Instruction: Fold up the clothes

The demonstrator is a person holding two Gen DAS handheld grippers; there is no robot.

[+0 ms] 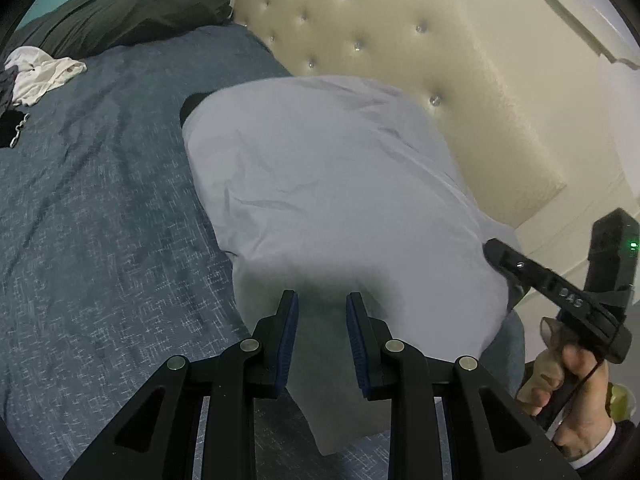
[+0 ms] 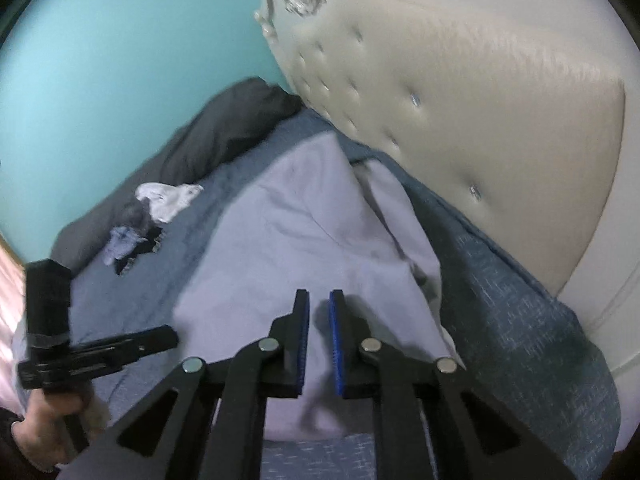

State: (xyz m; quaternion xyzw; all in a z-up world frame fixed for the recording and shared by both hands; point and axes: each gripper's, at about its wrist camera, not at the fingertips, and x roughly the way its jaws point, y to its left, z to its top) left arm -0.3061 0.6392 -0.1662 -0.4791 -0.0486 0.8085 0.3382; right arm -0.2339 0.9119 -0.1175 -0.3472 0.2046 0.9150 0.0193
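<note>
Two black grippers, left [image 1: 322, 304] and right [image 2: 319, 300], hovered unclenched, grasping nothing, over a soft, light lavender cotton garment [image 2: 304, 240]; best pinched at corners.

Ahead of the jaws the bed [image 1: 100, 240] lies open; the tufted headboard [image 1: 440, 92] blocks their right, and crumpled clothes [image 1: 40, 74] with a dark pillow [image 1: 132, 12] crowd far left.

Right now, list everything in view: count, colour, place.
shirt: 1, pale lilac, spread on the bed near the headboard
bedspread: 1, blue, under the shirt
pillow: 1, dark, far end of the bed
clothes pile: 1, white and dark, beside the pillow
headboard: 1, cream, tufted
wall: teal
left gripper: black, over the shirt
right gripper: black, narrow gap, over the shirt
</note>
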